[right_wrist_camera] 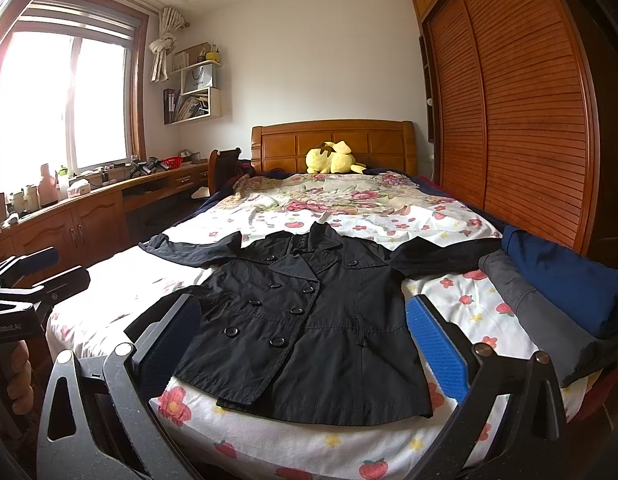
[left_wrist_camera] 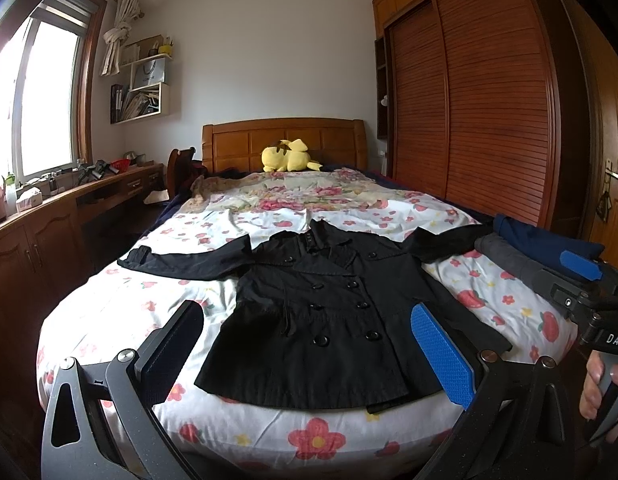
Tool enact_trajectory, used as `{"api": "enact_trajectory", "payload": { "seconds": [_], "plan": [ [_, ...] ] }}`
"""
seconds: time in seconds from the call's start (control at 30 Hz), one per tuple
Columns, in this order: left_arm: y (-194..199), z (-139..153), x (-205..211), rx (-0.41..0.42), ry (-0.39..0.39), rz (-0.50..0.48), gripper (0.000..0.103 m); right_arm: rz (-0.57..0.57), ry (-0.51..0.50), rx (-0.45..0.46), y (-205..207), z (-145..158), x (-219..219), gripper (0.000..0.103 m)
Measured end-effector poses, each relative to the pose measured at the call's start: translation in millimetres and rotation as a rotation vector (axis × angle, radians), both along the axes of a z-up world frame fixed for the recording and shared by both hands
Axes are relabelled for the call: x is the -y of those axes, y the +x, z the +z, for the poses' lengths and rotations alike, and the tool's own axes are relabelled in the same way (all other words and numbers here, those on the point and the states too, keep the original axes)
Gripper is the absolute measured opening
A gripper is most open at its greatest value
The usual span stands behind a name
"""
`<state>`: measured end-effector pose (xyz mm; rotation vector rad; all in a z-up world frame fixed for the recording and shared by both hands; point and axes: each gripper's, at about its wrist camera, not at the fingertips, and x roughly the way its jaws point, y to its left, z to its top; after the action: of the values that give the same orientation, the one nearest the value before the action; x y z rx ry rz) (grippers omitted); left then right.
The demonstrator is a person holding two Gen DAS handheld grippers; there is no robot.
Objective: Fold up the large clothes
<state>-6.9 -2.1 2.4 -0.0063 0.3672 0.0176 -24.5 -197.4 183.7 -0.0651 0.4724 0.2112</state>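
Note:
A black double-breasted coat (left_wrist_camera: 329, 312) (right_wrist_camera: 309, 320) lies flat and face up on the flowered bedsheet (left_wrist_camera: 269, 432) (right_wrist_camera: 469, 292). Its sleeves are spread out to both sides and its hem is toward me. My left gripper (left_wrist_camera: 309, 352) hovers open above the hem at the foot of the bed, with nothing between its fingers. My right gripper (right_wrist_camera: 305, 348) hangs open the same way, a little to the right of it, over the coat's lower edge. Neither one touches the cloth. A hand (left_wrist_camera: 597, 384) holds the right gripper's handle.
A folded dark blue garment (right_wrist_camera: 565, 276) and a grey one (right_wrist_camera: 541, 320) lie along the bed's right edge, near the coat's sleeve. A yellow plush toy (left_wrist_camera: 289, 156) rests by the wooden headboard (left_wrist_camera: 285, 136). A slatted wardrobe (left_wrist_camera: 489, 100) stands at the right, a cluttered wooden counter (left_wrist_camera: 49, 208) at the left.

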Motion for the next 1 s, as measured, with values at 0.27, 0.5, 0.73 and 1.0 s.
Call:
{"api": "enact_trajectory", "payload": {
  "seconds": [0.27,0.5,0.73,1.0],
  "plan": [
    [-1.0,-0.2,0.4,0.001,0.0,0.0,0.103,-0.001,0.001,-0.001,0.3,-1.2,-1.0,0.103],
    [-0.8,-0.1,0.3,0.0,0.0,-0.001,0.103,-0.001,0.003,0.0,0.1,-2.0,-1.3,0.103],
    [-0.7,0.5,-0.9,0.001,-0.001,0.002,0.103,-0.001,0.003,0.0,0.2,-2.7,-0.5,0.103],
    [1.7,0.2,-1.0,-0.004,-0.002,0.006,0.103,-0.002,0.005,-0.001,2.7,-3.2,2.2,0.103]
  ]
}}
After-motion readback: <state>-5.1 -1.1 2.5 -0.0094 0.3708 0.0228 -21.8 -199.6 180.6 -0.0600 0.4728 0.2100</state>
